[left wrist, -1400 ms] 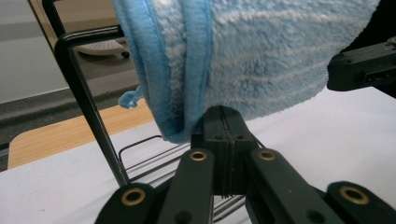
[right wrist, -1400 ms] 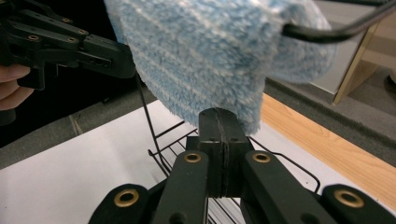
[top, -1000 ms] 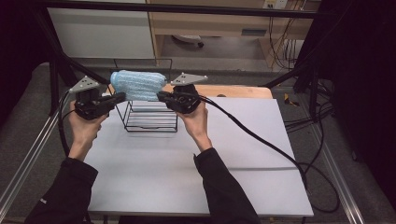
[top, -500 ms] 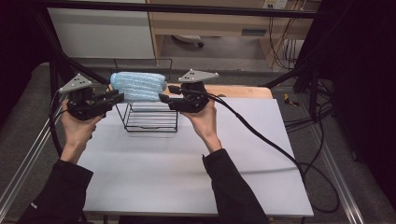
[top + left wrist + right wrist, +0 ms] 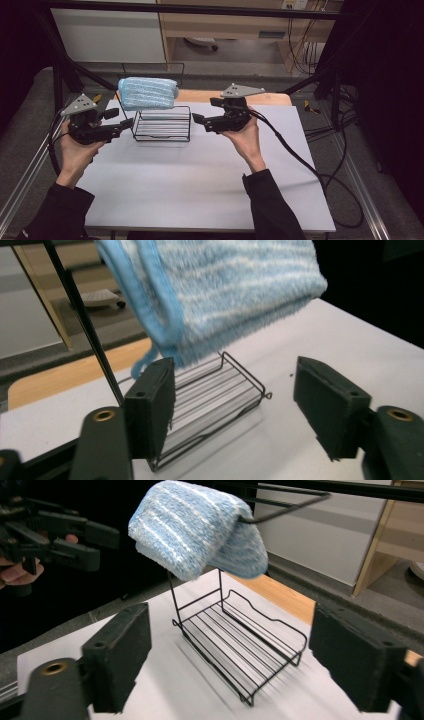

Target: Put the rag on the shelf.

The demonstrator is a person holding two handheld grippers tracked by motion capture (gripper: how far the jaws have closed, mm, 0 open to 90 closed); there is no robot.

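Towel [image 5: 148, 93] on rack [image 5: 162, 131], between both tools

Materials and finishes on the table

The towel [image 5: 148, 93] is fluffy terry cloth, pale blue with white stripes and a smooth stitched hem; it hangs on a rack [image 5: 162, 125] of thin black wire, slightly glossy. The table [image 5: 200, 180] top is matt, smooth and pale grey, with a varnished wooden board [image 5: 200, 96] at its far edge. The left gripper [image 5: 124, 118] and right gripper [image 5: 201, 113] look like matt black plastic with brass-coloured inserts; each carries a dull grey plate, and the cable [image 5: 300, 160] is smooth black.
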